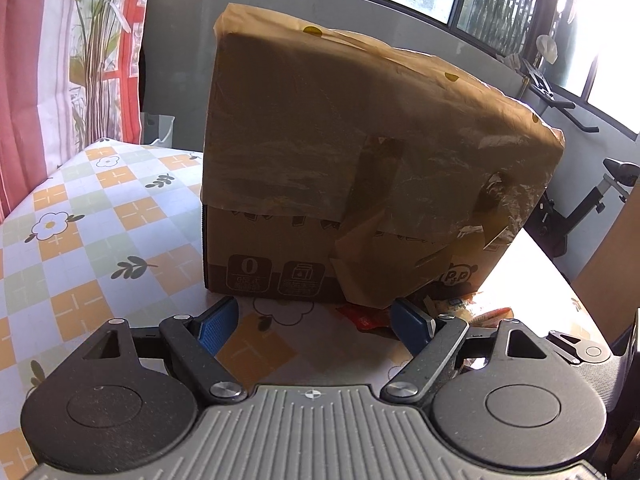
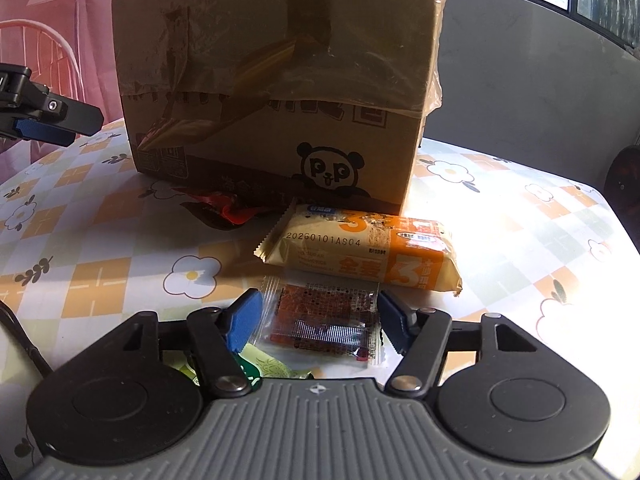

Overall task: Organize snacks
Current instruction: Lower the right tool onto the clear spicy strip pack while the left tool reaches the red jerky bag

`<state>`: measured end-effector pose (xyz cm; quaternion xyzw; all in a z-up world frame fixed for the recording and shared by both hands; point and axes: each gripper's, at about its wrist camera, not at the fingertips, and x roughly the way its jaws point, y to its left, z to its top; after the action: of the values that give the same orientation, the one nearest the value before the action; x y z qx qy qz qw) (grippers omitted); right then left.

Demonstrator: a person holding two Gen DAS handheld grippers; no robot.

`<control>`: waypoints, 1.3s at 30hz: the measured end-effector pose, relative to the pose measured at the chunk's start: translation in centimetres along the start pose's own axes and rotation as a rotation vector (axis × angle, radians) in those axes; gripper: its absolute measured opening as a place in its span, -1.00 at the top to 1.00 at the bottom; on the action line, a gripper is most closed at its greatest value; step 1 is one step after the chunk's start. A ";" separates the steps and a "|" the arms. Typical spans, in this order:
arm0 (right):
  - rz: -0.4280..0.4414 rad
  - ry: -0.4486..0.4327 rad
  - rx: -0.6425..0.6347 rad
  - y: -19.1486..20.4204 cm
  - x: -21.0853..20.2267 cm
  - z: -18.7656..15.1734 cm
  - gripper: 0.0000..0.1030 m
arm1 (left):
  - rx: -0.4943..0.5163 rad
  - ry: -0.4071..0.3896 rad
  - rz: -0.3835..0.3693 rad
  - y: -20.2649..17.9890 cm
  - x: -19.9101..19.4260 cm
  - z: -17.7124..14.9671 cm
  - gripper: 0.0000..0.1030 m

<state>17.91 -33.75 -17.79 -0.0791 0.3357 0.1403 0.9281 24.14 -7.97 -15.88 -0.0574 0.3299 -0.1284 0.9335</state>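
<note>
The right gripper [image 2: 318, 322] stands open around a clear-wrapped red snack packet [image 2: 322, 326], pads apart from it. Beyond lies an orange biscuit pack [image 2: 360, 248] before the cardboard box [image 2: 280, 80]. The left gripper [image 1: 316, 322] gapes empty.

Backlit table, harsh daylight and fisheye bend
Sun through the windows [image 1: 592, 20] burns out the right edge and glares off the tablecloth [image 2: 500, 216]; the cardboard box [image 1: 360, 152] faces the cameras in shadow, edges curve, focus stays sharp
</note>
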 end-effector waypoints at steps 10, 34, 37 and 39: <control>0.068 -0.021 0.008 -0.3 0.1 -0.2 -0.15 | 0.013 0.025 -0.017 -0.2 0.5 -0.6 -0.63; 0.081 -0.025 0.042 -0.8 -0.5 -0.2 -0.07 | 0.090 0.128 -0.061 -4.6 7.6 0.8 -0.10; 0.084 -0.026 0.046 -0.8 -0.6 -0.2 -0.07 | 0.081 0.134 -0.038 -5.1 8.5 0.5 -0.11; 0.087 -0.027 0.046 -0.8 -0.6 -0.2 -0.07 | 0.085 0.137 -0.017 -5.5 9.0 0.4 -0.12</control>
<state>17.58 -34.74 -17.53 -0.0412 0.3295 0.1739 0.9271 30.04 -15.71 -19.94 -0.0118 0.3867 -0.1539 0.9092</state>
